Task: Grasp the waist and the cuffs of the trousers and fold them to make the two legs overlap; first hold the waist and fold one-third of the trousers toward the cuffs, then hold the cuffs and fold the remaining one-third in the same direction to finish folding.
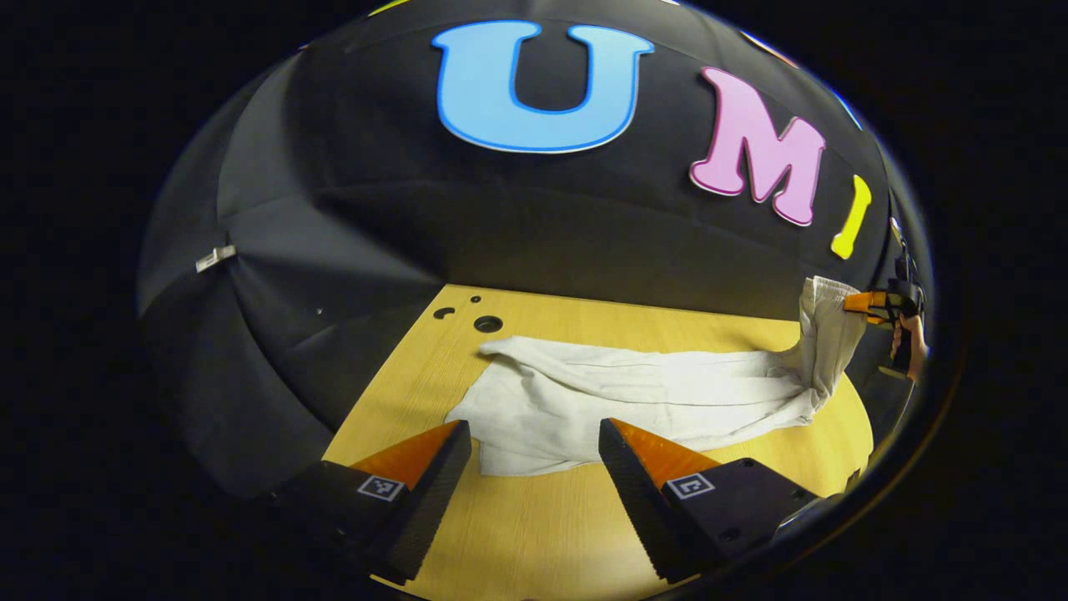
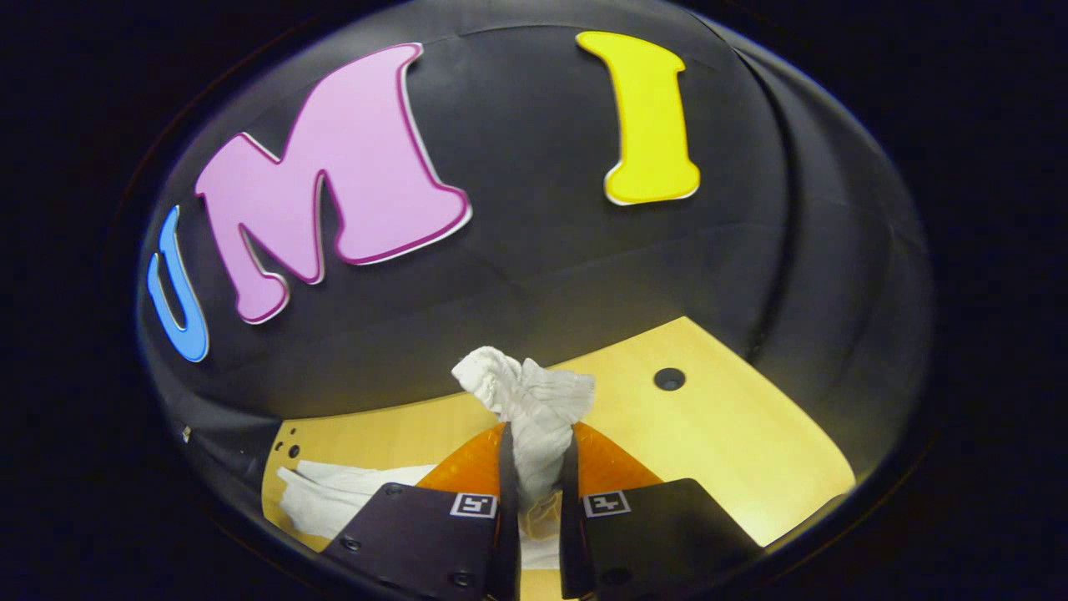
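The table is brightly lit from above while the wall stays dim. Both views are sharp at centre, and fisheye bending curves the table's edges. The trousers show soft shadowed folds, without glare.

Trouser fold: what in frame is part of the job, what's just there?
Job:
- white trousers, one end lifted
- right gripper, shut on that end
- left gripper, open, hovering near the other end

Just there:
- wooden table with holes
- black cloth wall

Recording booth: black cloth wall draped round bare wooden table with drilled holes.
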Available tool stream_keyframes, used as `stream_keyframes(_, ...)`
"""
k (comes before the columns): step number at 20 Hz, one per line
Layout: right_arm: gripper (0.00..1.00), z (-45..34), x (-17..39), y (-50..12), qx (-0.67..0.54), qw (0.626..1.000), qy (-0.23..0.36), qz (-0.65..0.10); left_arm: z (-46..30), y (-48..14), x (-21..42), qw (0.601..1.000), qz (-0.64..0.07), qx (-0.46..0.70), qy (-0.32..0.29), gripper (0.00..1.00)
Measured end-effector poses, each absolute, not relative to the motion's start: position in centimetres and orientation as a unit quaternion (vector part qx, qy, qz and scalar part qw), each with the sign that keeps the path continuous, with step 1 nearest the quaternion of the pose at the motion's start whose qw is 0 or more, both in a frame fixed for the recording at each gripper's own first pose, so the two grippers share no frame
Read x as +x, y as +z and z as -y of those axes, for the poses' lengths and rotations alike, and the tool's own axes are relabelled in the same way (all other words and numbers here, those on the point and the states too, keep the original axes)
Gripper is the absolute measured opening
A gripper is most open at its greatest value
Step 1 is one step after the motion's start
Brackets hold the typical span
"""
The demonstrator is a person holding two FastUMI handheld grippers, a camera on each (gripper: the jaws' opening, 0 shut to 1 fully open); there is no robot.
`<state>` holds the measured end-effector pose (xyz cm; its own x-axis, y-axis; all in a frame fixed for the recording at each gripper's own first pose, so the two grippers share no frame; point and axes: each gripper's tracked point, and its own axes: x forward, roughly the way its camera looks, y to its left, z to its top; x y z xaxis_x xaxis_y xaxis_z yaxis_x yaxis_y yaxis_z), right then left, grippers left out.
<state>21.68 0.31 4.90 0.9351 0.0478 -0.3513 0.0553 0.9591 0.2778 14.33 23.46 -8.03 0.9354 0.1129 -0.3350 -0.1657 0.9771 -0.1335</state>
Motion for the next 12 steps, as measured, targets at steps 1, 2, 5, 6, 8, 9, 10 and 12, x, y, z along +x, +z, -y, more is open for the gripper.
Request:
stream_keyframes(1,0.22,-1.9,21.2,4.9,0.145,0.973,0.008,-0.179,-24.1,-8.8,14.4,0.978,-0.168,-0.093,0.077,0.98)
stream_keyframes(2,0.23,-2.3,21.0,4.7,0.143,0.973,0.012,-0.180,-25.0,-9.5,14.4,0.976,-0.171,-0.101,0.087,0.98)
stream_keyframes(5,0.23,-6.2,21.0,2.8,0.143,0.973,0.029,-0.182,-27.6,-11.7,14.9,0.968,-0.178,-0.133,0.118,0.96)
stream_keyframes(6,0.23,-7.5,20.9,2.3,0.143,0.972,0.039,-0.184,-28.1,-12.3,15.1,0.964,-0.180,-0.151,0.126,0.96)
stream_keyframes(8,0.23,-10.1,20.6,0.6,0.141,0.969,0.057,-0.193,-28.8,-14.0,15.5,0.953,-0.187,-0.189,0.143,0.96)
stream_keyframes(9,0.17,-11.4,20.3,-0.6,0.136,0.968,0.063,-0.202,-29.0,-14.8,15.7,0.948,-0.190,-0.206,0.150,0.96)
stream_keyframes(10,0.23,-12.4,20.1,-1.6,0.132,0.966,0.069,-0.211,-29.1,-15.4,16.0,0.944,-0.192,-0.220,0.156,0.96)
stream_keyframes(12,0.25,-14.2,19.6,-4.3,0.123,0.960,0.076,-0.238,-29.4,-16.3,17.0,0.939,-0.192,-0.233,0.166,0.96)
